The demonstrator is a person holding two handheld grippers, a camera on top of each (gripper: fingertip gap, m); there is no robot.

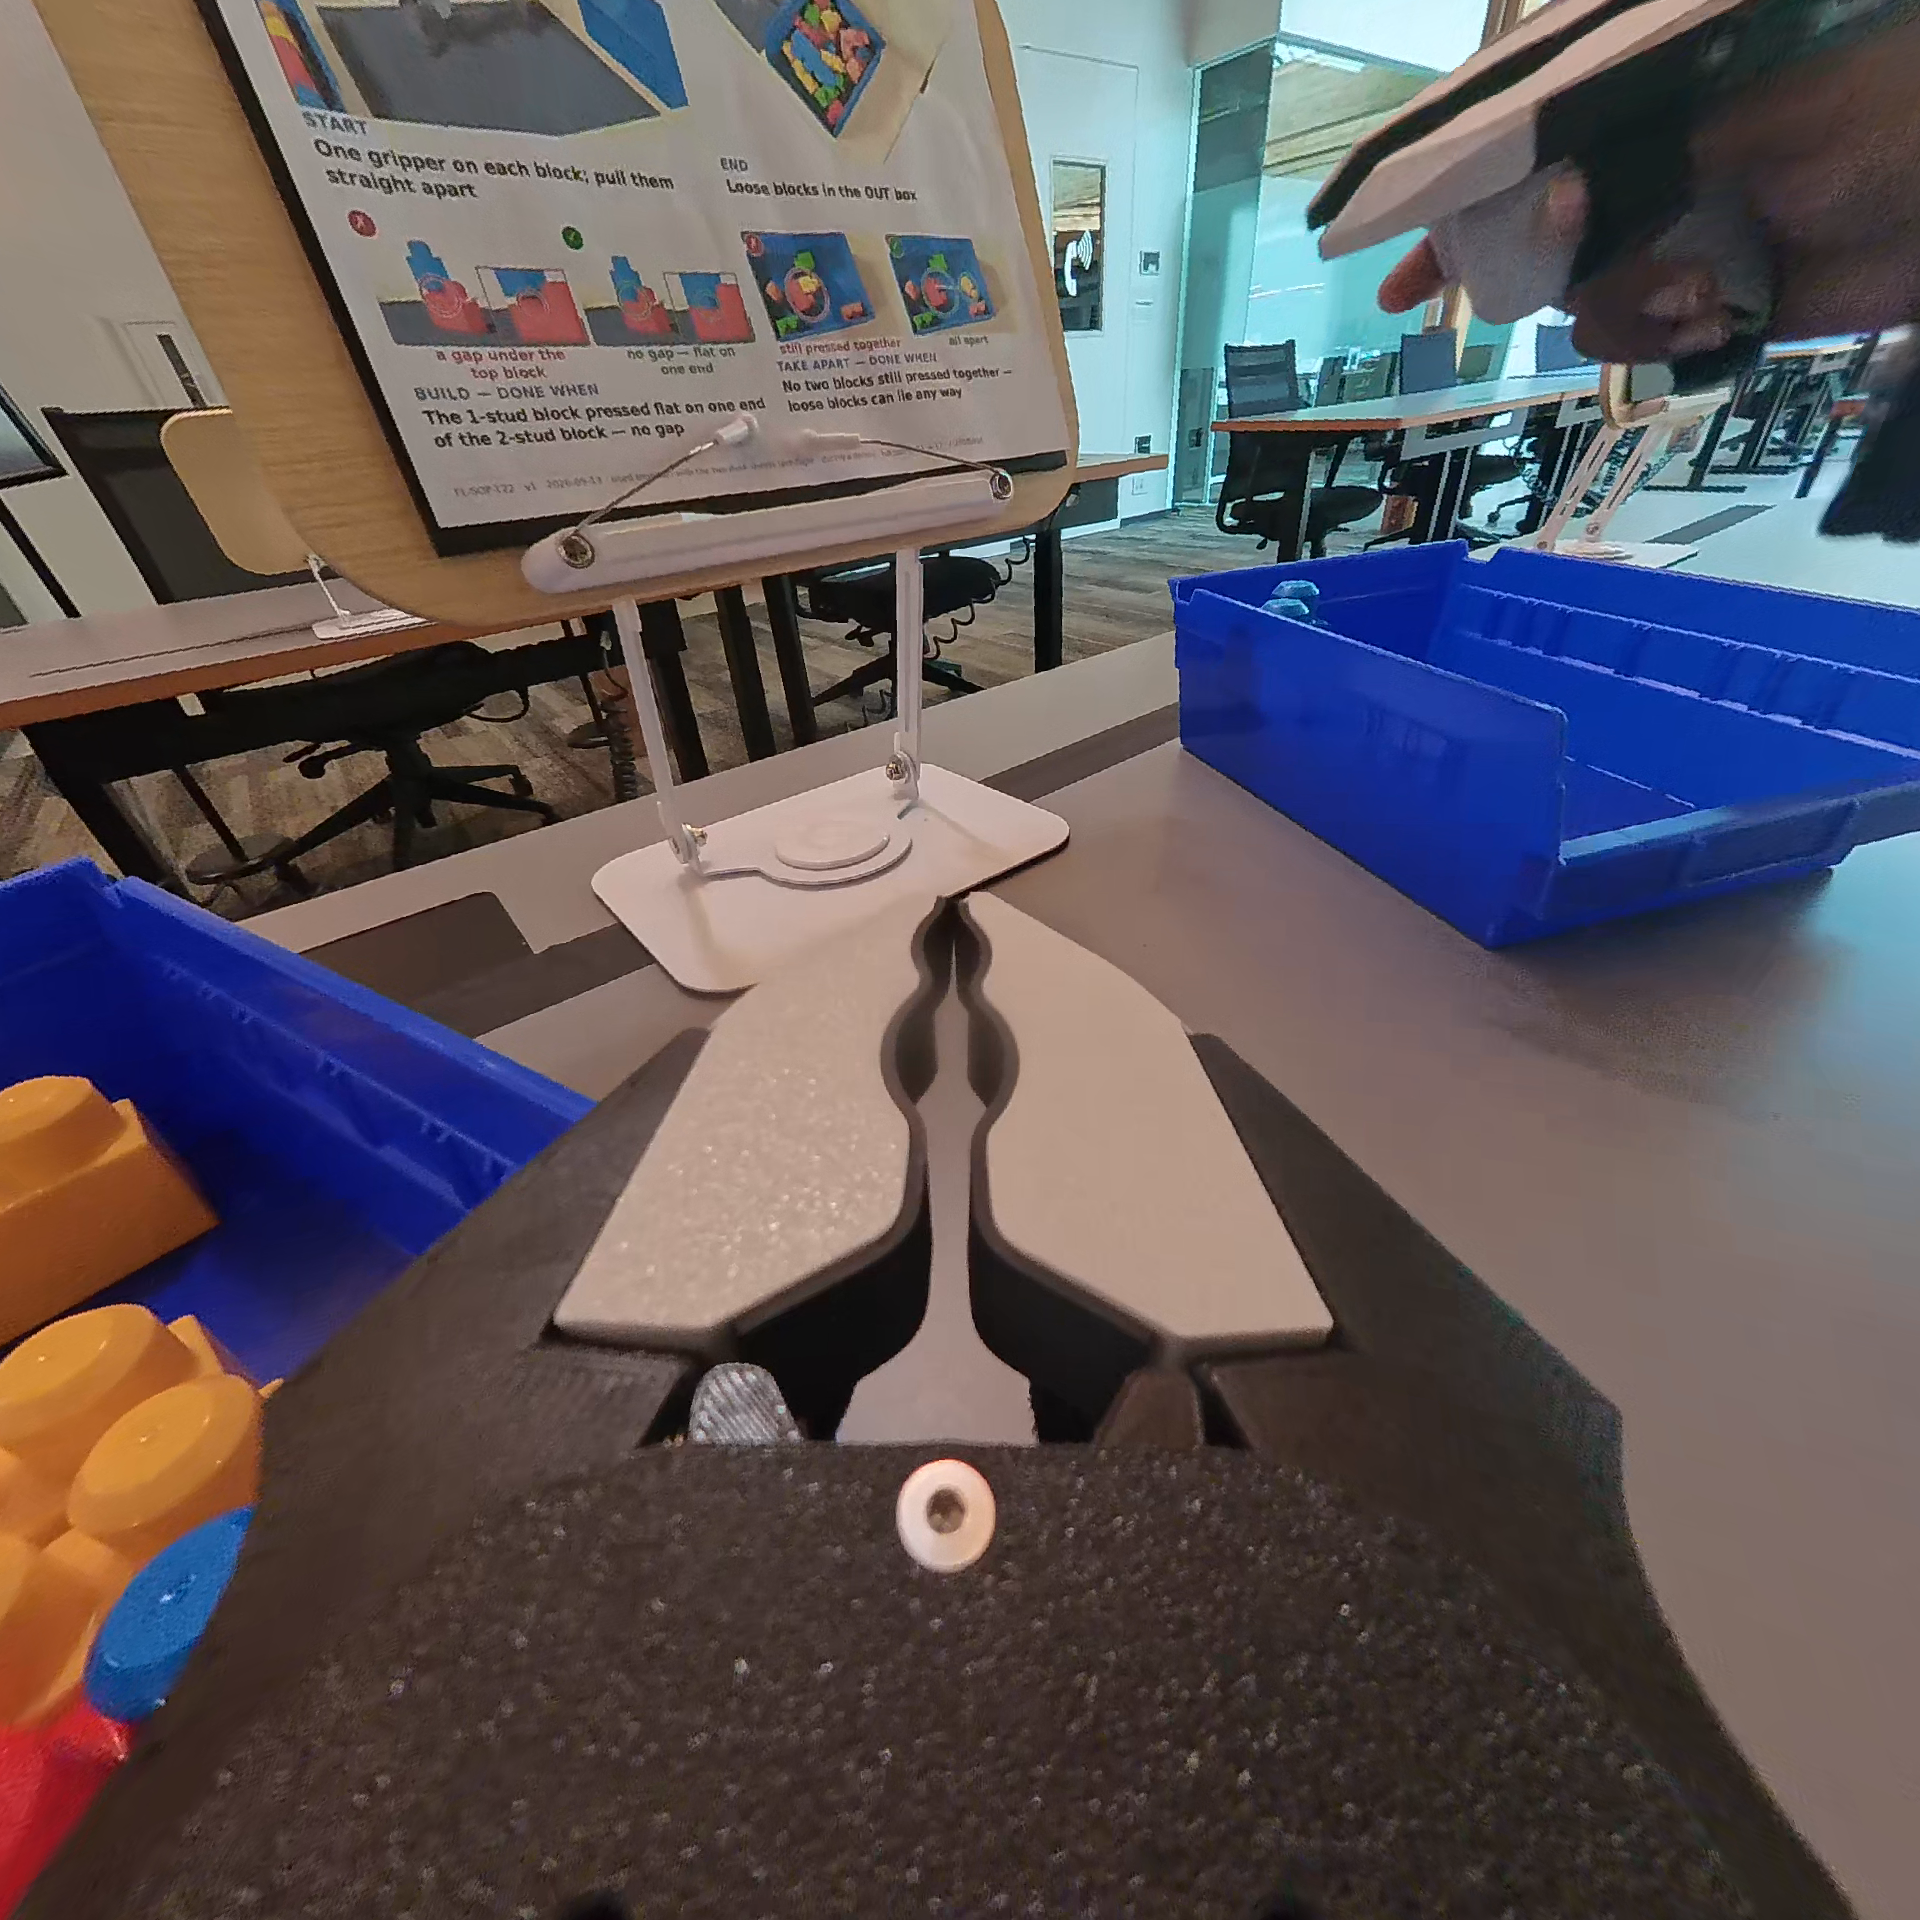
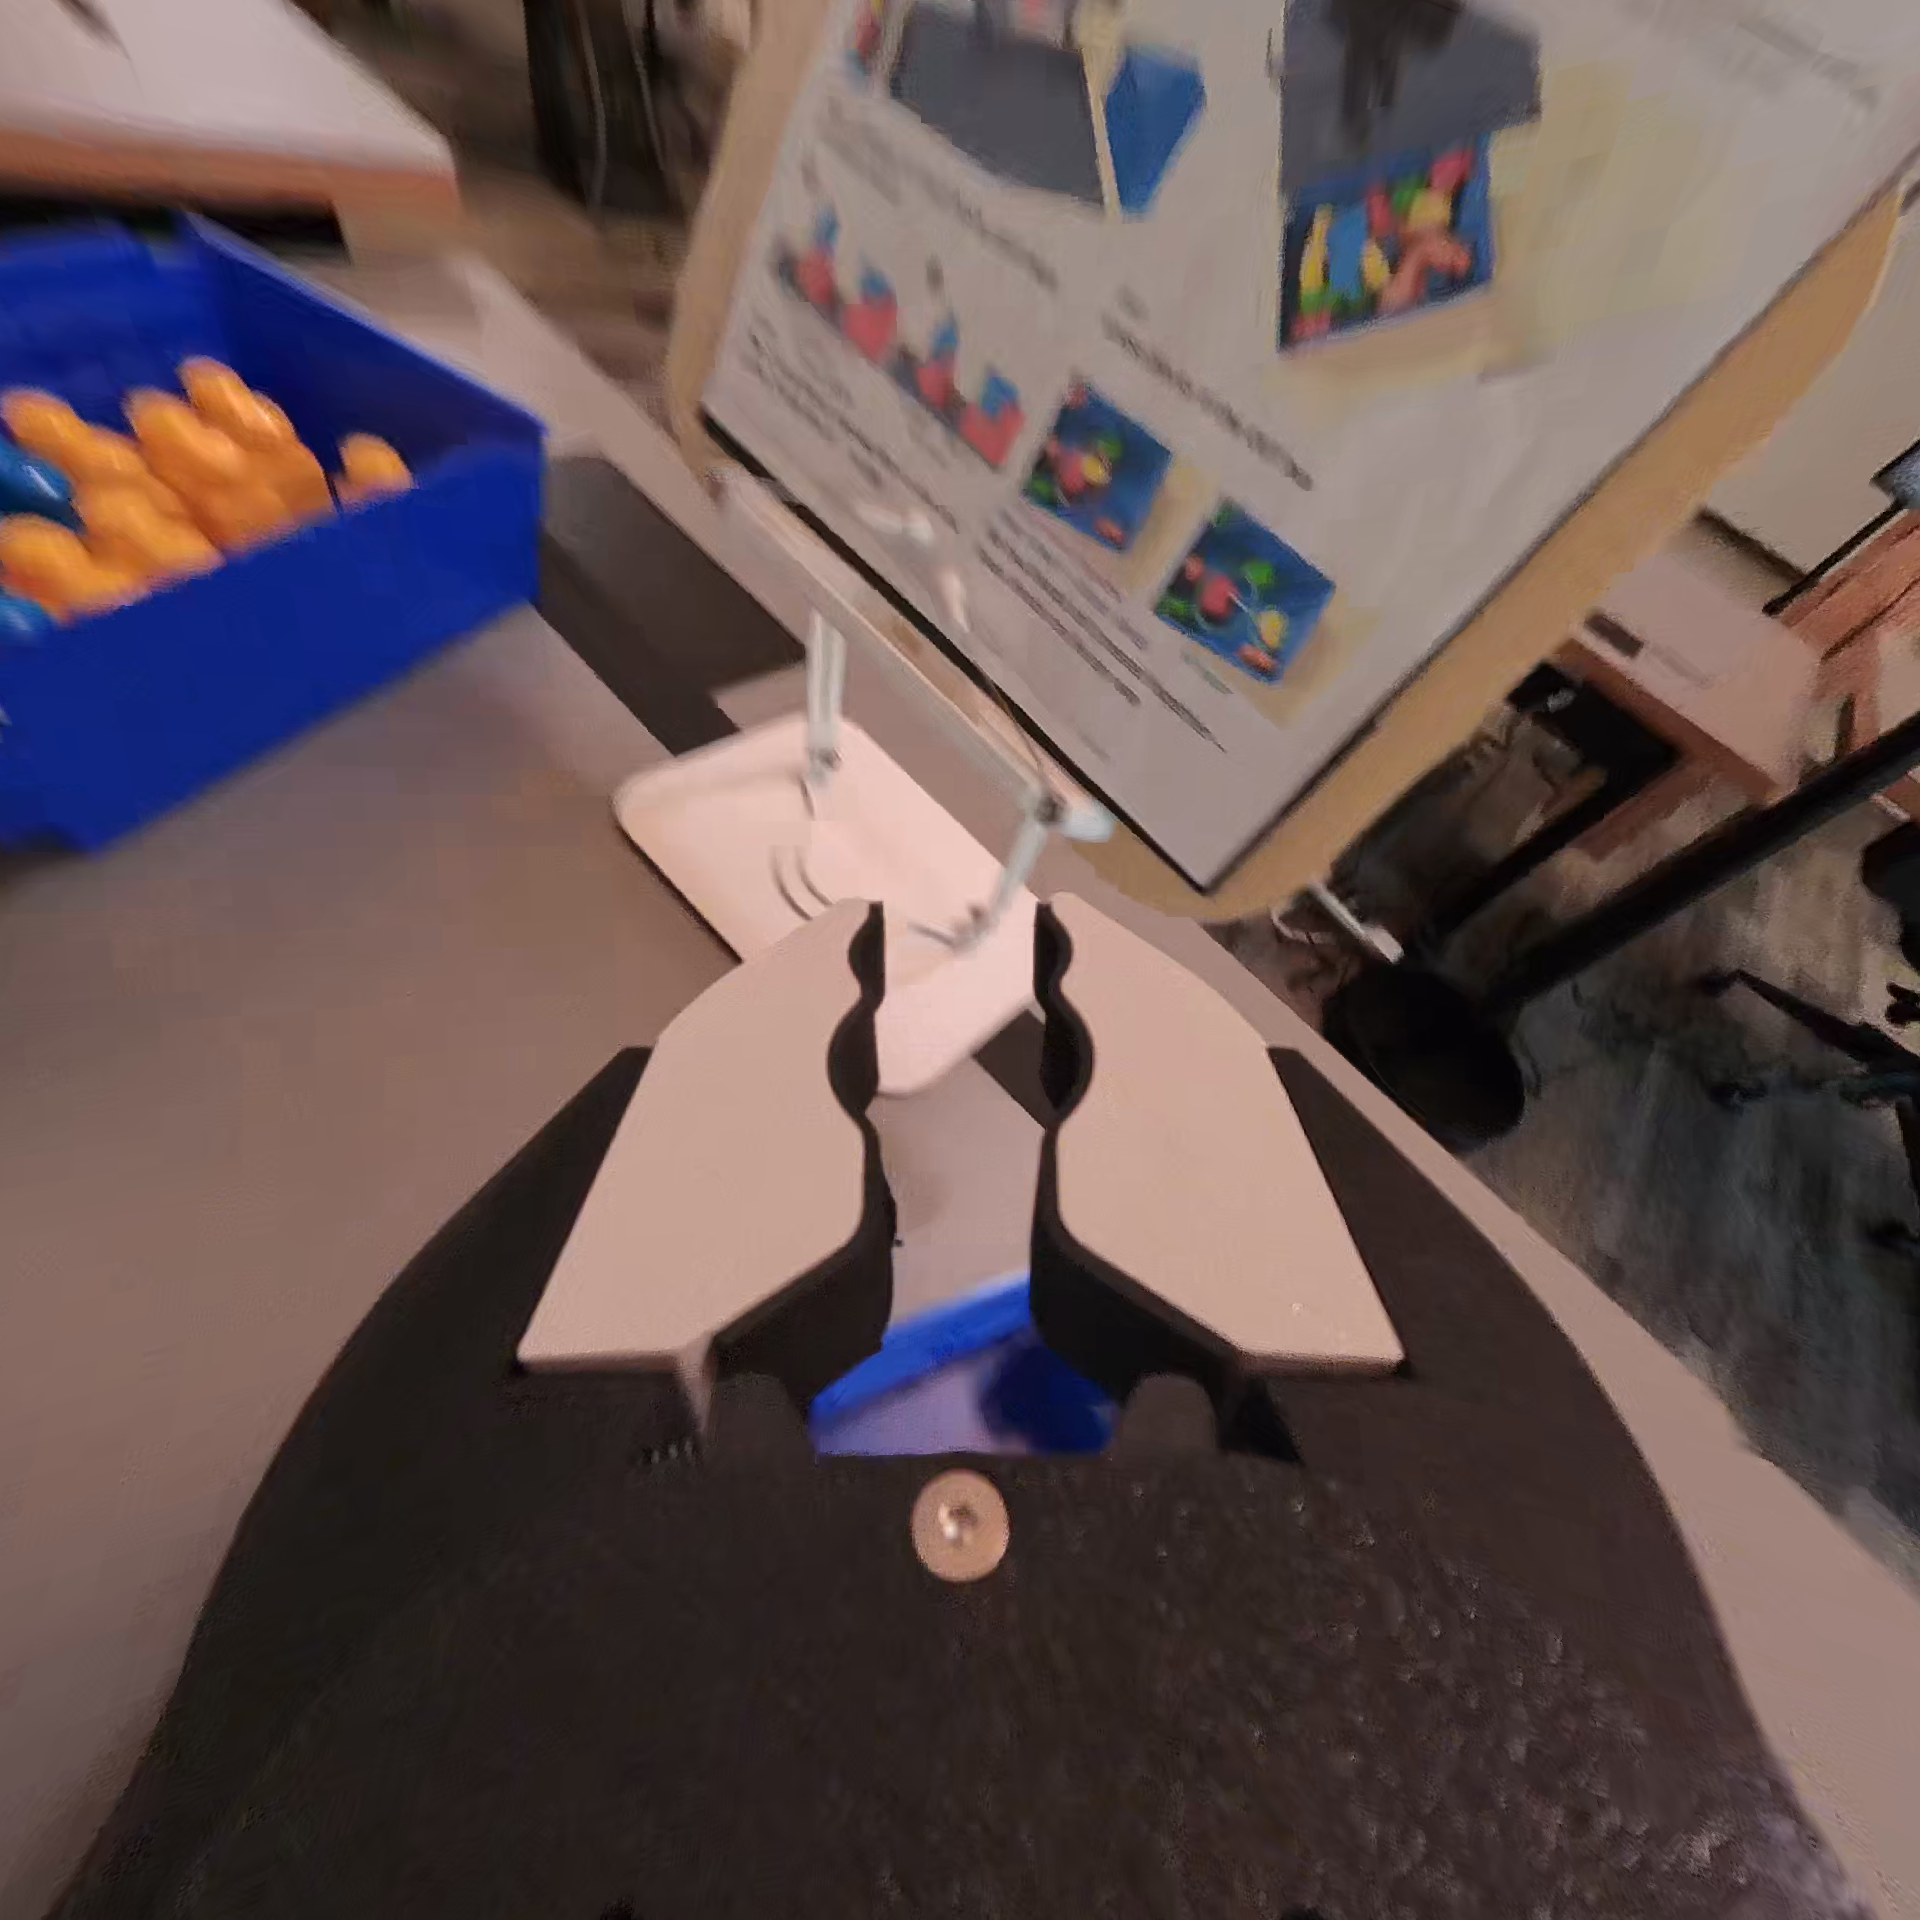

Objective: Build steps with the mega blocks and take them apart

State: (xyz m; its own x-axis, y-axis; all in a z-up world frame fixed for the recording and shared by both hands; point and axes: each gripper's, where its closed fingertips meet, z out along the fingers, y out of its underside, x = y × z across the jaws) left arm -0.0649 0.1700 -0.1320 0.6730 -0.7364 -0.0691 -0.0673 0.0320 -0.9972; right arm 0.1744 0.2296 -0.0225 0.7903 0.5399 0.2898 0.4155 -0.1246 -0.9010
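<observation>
Looking along our left gripper, fingertips pressed together on nothing, we see two blue bins: the left bin beside us holding orange blocks, one blue block and a red one, and the right bin with a blue block at its far corner. Our right gripper, blurred in its own view, stands apart and empty. Between both stands one instruction stand.
</observation>
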